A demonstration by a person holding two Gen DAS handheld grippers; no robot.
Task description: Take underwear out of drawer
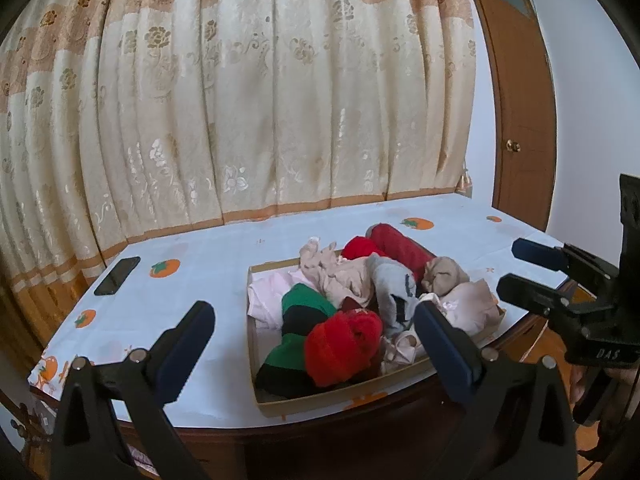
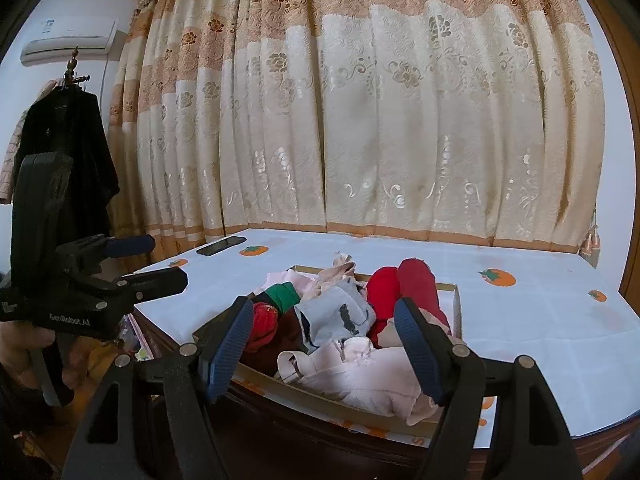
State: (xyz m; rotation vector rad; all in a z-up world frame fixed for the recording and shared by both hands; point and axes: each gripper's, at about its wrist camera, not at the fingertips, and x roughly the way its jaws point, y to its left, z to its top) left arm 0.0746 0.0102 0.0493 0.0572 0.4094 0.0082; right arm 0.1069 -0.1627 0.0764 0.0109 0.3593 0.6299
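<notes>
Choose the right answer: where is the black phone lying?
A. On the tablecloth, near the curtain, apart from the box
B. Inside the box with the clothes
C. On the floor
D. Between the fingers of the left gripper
A: the black phone lies flat on the tablecloth close to the curtain, clearly apart from the box of clothes.

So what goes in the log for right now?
left hand-held gripper: open, empty | right hand-held gripper: open, empty | clothes: in box
</notes>
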